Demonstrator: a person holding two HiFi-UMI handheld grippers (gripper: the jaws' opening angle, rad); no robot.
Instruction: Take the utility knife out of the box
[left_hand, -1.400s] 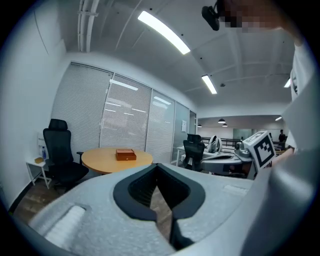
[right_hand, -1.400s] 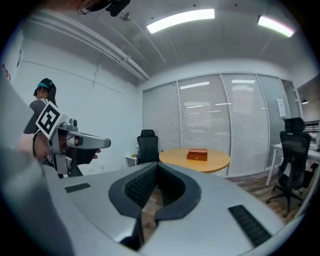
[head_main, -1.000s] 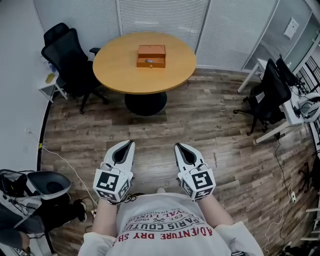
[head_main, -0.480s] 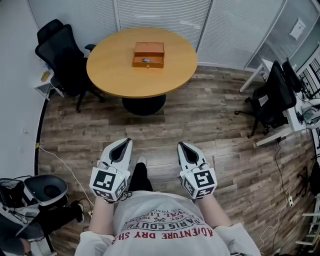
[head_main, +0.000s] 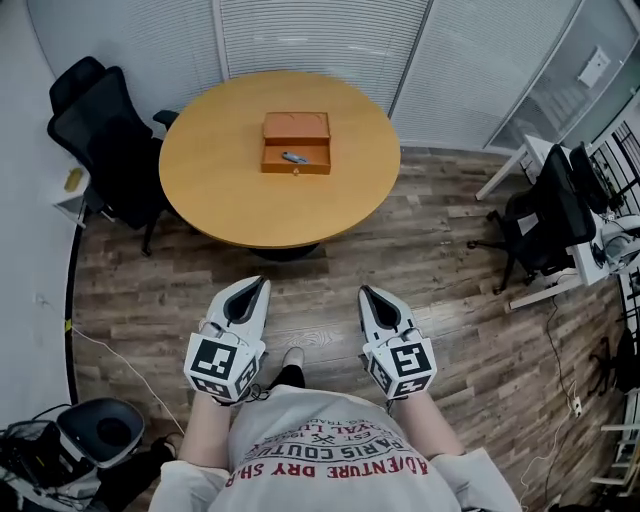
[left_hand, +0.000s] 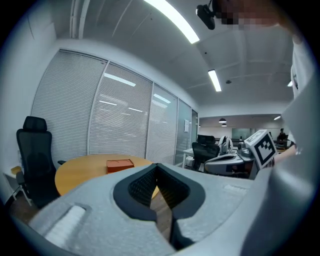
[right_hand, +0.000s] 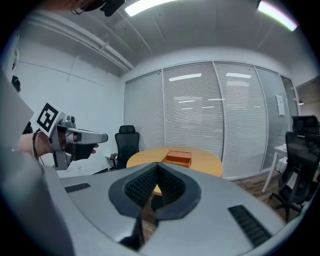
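Note:
An orange box (head_main: 296, 143) lies open on the round wooden table (head_main: 240, 195), with a grey utility knife (head_main: 294, 157) in its tray. The box also shows far ahead in the left gripper view (left_hand: 120, 165) and the right gripper view (right_hand: 176, 157). My left gripper (head_main: 263, 283) and right gripper (head_main: 364, 291) are held side by side over the wood floor, well short of the table. Both point toward it, level with each other. Both are shut and hold nothing, their tips meeting in the left gripper view (left_hand: 156, 166) and the right gripper view (right_hand: 157, 165).
A black office chair (head_main: 95, 120) stands at the table's left. Another chair (head_main: 545, 215) and a desk with equipment (head_main: 610, 225) are at the right. Blinds cover the walls behind the table. A wheeled base with cables (head_main: 95, 435) sits at the lower left.
The table and box have come closer and sit lower in the head view. Both grippers have been carried forward together and stay shut.

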